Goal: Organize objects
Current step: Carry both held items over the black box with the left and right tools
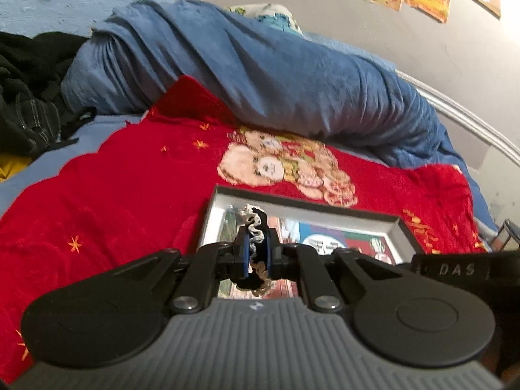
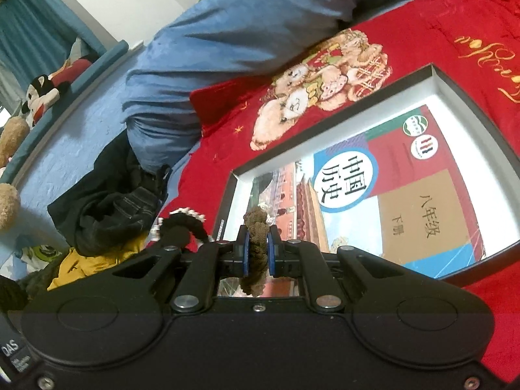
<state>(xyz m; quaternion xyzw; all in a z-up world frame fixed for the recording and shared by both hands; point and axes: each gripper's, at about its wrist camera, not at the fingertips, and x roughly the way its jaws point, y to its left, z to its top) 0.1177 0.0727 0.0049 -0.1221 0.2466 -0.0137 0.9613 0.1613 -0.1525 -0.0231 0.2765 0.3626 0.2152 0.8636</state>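
My left gripper (image 1: 256, 250) is shut on a black scrunchie with white lace trim (image 1: 255, 224), held over the near edge of a black-rimmed white box (image 1: 305, 204). My right gripper (image 2: 257, 253) is shut on a brown scrunchie (image 2: 256, 224), held over the near left corner of the same box (image 2: 461, 91). A history textbook (image 2: 390, 188) lies flat inside the box; it also shows in the left wrist view (image 1: 328, 240). The left gripper with its black scrunchie (image 2: 182, 227) shows just left of the right gripper.
The box sits on a red blanket with teddy bears (image 1: 130, 188) spread over a bed. A bunched blue quilt (image 1: 260, 71) lies behind it. Dark clothes (image 2: 113, 208) and a yellow garment (image 2: 84, 263) are piled to the left. Plush toys (image 2: 39, 97) line the headboard.
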